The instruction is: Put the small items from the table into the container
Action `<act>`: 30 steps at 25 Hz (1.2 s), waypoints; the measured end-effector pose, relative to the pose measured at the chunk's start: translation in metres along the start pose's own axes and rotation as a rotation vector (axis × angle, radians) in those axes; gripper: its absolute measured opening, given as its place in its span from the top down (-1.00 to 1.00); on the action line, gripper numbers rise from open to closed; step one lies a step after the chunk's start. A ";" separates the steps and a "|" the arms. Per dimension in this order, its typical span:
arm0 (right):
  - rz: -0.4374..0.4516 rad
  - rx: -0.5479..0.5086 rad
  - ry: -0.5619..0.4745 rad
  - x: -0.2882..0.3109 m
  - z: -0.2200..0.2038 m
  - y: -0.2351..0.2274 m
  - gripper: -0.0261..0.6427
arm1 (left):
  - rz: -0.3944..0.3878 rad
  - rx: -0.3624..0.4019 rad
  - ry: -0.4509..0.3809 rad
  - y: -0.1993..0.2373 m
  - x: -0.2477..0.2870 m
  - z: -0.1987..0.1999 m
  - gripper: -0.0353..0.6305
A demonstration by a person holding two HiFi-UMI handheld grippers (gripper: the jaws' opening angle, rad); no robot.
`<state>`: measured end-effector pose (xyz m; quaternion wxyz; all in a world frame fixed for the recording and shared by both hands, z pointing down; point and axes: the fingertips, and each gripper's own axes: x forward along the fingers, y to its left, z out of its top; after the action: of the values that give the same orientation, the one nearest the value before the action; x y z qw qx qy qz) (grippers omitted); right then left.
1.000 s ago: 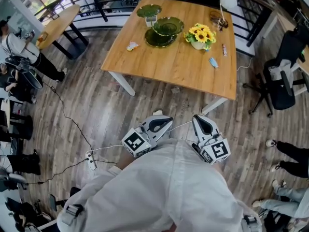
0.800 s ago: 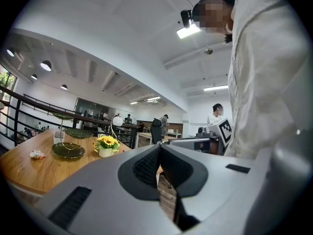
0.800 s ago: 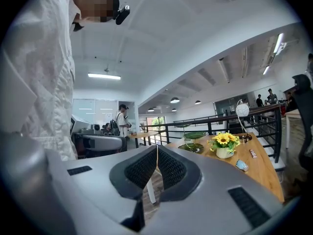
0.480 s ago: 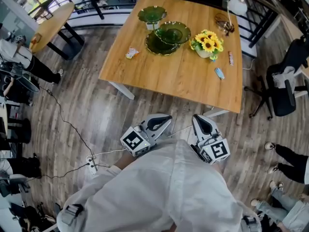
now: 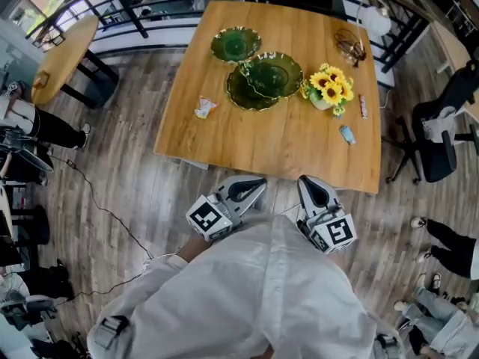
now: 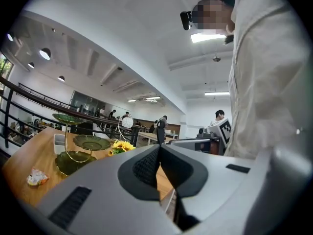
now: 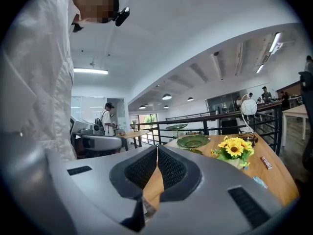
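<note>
1. Standing by the near edge of the wooden table [image 5: 269, 144], a person in a white shirt [image 5: 262, 290] holds both tools close to the body.
2. The left gripper [image 5: 260, 183] has its two jaws pressed together, and nothing is between them.
3. The right gripper [image 5: 309, 180] is squeezed closed the same way and is empty too.
4. Both grippers point at the table and touch none of the things on it.
5. A green glass dish stand [image 5: 263, 77] with three dishes sits on the far half of the table.
6. No small item can be seen in its dishes.
7. A crumpled snack wrapper [image 5: 203, 108] lies on the wood to the left of the stand, apart from it.
8. A pot of sunflowers [image 5: 329, 88] sits just beside the stand, on its right.
9. A candy bar [image 5: 364, 106] lies to the right of the flowers, near the table's right edge.
10. A small blue packet [image 5: 347, 134] lies a bit closer to the person than the candy bar.
11. A white lamp [image 5: 374, 19] and a wire basket [image 5: 349, 45] are at the far right corner.
12. A black office chair [image 5: 441, 129] stands on the floor to the right of the table.
</note>
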<state>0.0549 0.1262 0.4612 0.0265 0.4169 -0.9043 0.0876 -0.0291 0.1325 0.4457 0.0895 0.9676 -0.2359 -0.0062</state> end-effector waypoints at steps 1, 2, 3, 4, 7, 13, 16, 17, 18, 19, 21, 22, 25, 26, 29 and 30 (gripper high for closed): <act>-0.008 0.000 -0.001 0.011 0.002 -0.001 0.88 | -0.012 0.003 0.002 0.011 0.000 0.003 0.87; -0.017 0.003 -0.005 0.022 0.005 -0.002 0.88 | -0.022 0.005 0.003 0.022 0.000 0.005 0.87; -0.028 0.007 -0.011 0.032 0.009 -0.003 0.88 | -0.032 0.008 0.005 0.033 0.000 0.008 0.87; -0.038 0.011 -0.017 0.042 0.012 -0.003 0.88 | -0.040 0.010 0.007 0.043 0.000 0.010 0.87; -0.054 0.007 -0.014 0.065 0.016 -0.003 0.88 | -0.059 0.000 0.009 0.068 -0.001 0.014 0.87; -0.079 0.032 0.006 0.086 0.015 -0.016 0.88 | -0.087 -0.023 0.017 0.095 0.011 0.012 0.87; -0.078 0.032 0.001 0.094 0.020 -0.028 0.88 | -0.092 -0.015 0.013 0.106 0.023 0.019 0.87; -0.074 0.028 -0.001 0.097 0.022 -0.032 0.88 | -0.090 -0.015 0.012 0.110 0.027 0.021 0.87; -0.068 0.024 -0.002 0.100 0.024 -0.036 0.88 | -0.088 -0.013 0.012 0.113 0.031 0.023 0.87; -0.062 0.020 -0.004 0.102 0.027 -0.040 0.88 | -0.087 -0.010 0.013 0.115 0.035 0.023 0.87; -0.051 0.015 -0.006 0.104 0.031 -0.049 0.88 | -0.088 -0.005 0.011 0.117 0.044 0.024 0.87; -0.047 0.011 -0.007 0.104 0.033 -0.055 0.88 | -0.089 -0.005 0.010 0.117 0.049 0.025 0.87; -0.036 0.004 0.004 0.104 0.032 -0.071 0.88 | -0.090 -0.003 0.009 0.122 0.066 0.027 0.87; -0.034 0.006 0.009 0.104 0.031 -0.076 0.88 | -0.090 -0.002 0.008 0.123 0.071 0.028 0.87; -0.034 0.014 0.016 0.104 0.031 -0.088 0.88 | -0.088 -0.004 0.011 0.128 0.081 0.030 0.87; -0.036 0.020 0.014 0.105 0.032 -0.091 0.88 | -0.088 -0.006 0.015 0.130 0.084 0.029 0.87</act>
<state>0.0560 -0.0161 0.4546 0.0302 0.4325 -0.8957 0.0991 -0.0152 -0.0244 0.4423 0.0938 0.9768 -0.1925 -0.0037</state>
